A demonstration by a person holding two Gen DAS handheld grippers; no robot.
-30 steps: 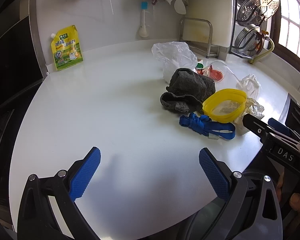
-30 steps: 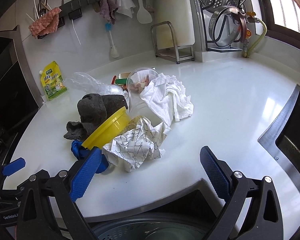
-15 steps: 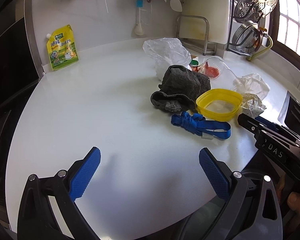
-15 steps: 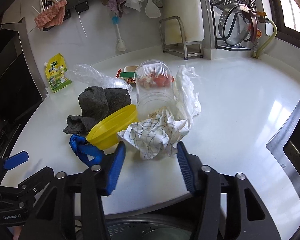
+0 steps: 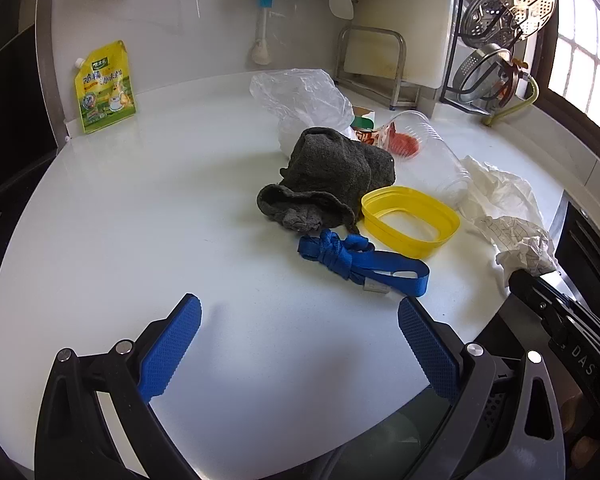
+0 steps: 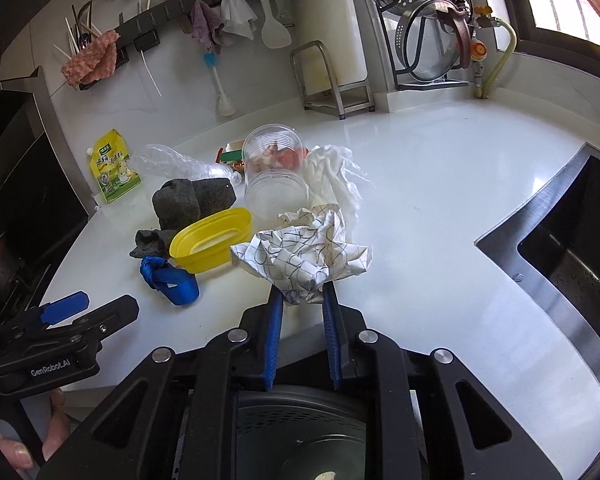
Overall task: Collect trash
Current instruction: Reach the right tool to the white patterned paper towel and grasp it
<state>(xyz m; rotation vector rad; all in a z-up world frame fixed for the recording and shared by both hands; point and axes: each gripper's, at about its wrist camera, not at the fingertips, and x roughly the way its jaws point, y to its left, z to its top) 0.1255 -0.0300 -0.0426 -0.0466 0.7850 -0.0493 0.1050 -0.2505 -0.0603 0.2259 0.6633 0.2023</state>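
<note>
My right gripper (image 6: 302, 294) is shut on a crumpled patterned paper wrapper (image 6: 300, 254), held at the counter's front edge; the wrapper also shows in the left wrist view (image 5: 520, 242). Behind it lie a white tissue (image 6: 334, 174), a clear plastic cup (image 6: 272, 172) with red scraps, a yellow plastic lid (image 6: 212, 240), a blue strap (image 6: 170, 278), a grey cloth (image 6: 190, 202) and a clear plastic bag (image 6: 172, 162). My left gripper (image 5: 298, 324) is open and empty over bare counter, short of the blue strap (image 5: 360, 262).
A dark bin opening (image 6: 300, 432) lies below the right gripper, under the counter edge. A sink (image 6: 572, 248) is at the right. A yellow-green pouch (image 5: 104, 86) leans on the back wall. A pot-lid rack (image 6: 428, 28) stands at the back.
My right gripper closed on the patterned wrapper and drew it back toward the counter's front edge. My left gripper stayed open, shifting slightly.
</note>
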